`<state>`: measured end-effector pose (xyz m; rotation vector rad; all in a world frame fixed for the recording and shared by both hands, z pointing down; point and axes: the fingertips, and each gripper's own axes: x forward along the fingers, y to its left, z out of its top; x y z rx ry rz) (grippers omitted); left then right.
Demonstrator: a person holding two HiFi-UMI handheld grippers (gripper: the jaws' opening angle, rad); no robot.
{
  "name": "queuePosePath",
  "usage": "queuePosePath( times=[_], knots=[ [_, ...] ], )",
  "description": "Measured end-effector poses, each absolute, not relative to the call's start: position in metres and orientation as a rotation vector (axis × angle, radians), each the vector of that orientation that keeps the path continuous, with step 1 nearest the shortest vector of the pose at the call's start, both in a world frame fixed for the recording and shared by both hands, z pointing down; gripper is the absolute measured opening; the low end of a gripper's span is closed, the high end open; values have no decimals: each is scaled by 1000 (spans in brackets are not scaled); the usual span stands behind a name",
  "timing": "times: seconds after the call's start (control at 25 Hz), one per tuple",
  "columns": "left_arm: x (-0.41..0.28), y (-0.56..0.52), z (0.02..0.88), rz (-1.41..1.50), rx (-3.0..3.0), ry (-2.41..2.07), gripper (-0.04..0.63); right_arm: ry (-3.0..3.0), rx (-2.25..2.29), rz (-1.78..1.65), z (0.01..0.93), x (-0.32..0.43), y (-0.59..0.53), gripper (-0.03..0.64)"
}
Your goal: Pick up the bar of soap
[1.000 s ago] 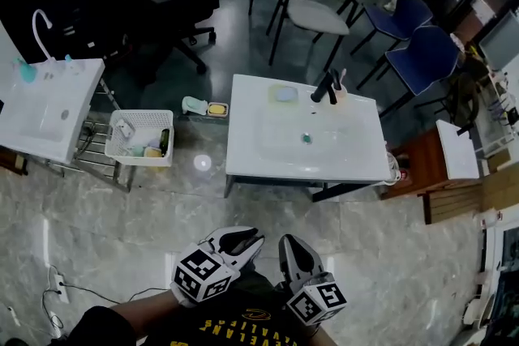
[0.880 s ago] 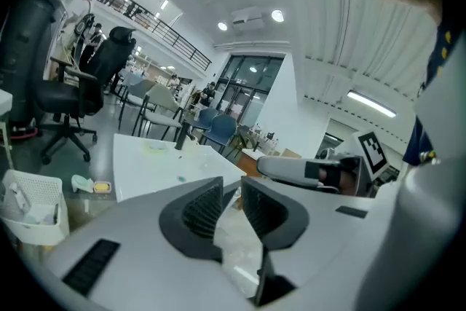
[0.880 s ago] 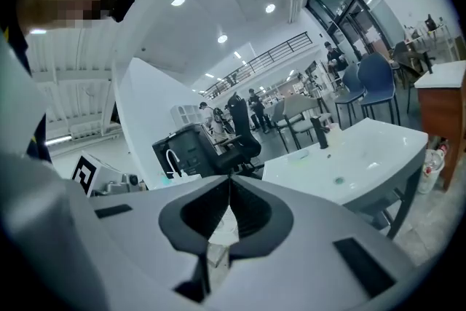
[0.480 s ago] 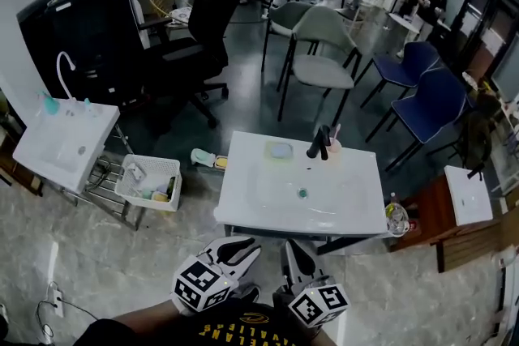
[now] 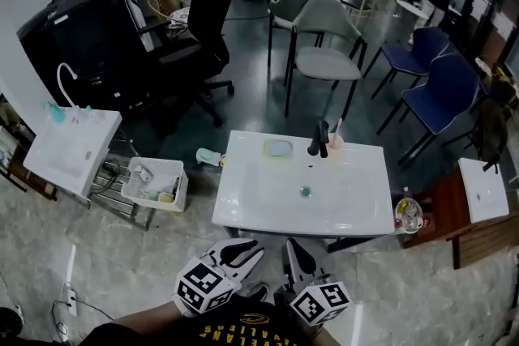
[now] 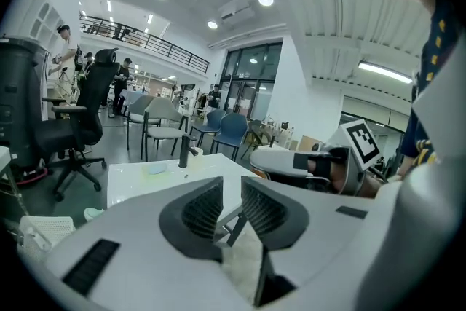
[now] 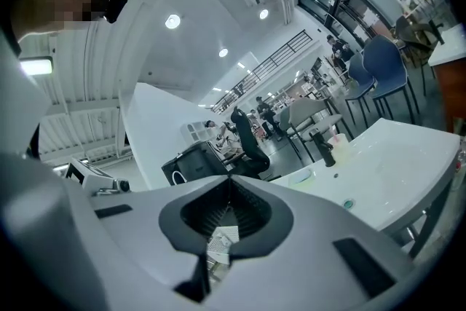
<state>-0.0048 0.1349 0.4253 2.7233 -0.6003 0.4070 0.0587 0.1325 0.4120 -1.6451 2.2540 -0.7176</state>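
Note:
A pale blue bar of soap (image 5: 280, 148) lies on a green dish at the back left of the white sink top (image 5: 357, 207), beside the black tap (image 5: 319, 140) and a pink cup (image 5: 335, 143). Both grippers are held low by the person's body, well short of the sink's front edge. My left gripper (image 5: 250, 245) is shut with nothing in it, and my right gripper (image 5: 289, 245) is shut and empty too. The left gripper view looks past its closed jaws (image 6: 232, 180) to the soap (image 6: 155, 168). The right gripper view (image 7: 231, 177) shows the dish (image 7: 303, 176) far off.
A second white sink (image 5: 69, 148) stands at the left with a white basket (image 5: 154, 182) of bottles beside it. A small dish (image 5: 209, 156) lies on the floor. A black office chair (image 5: 199, 28), grey chairs (image 5: 324, 36) and blue chairs (image 5: 446, 85) stand behind. A wooden stand (image 5: 454, 223) sits right.
The head view has tilted up and the sink now sits nearer the middle of the picture. Both grippers stay shut and low by the body.

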Motion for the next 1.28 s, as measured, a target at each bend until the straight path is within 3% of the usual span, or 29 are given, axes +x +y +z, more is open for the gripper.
queuePosePath(
  times=[0.64, 1.28],
  knots=[
    [27, 67, 426, 406, 2757, -472, 86, 2251, -1843, -694, 417, 87, 80, 17],
    [-3, -37, 438, 441, 2736, -422, 86, 2261, -1948, -768, 437, 69, -14, 17]
  ],
)
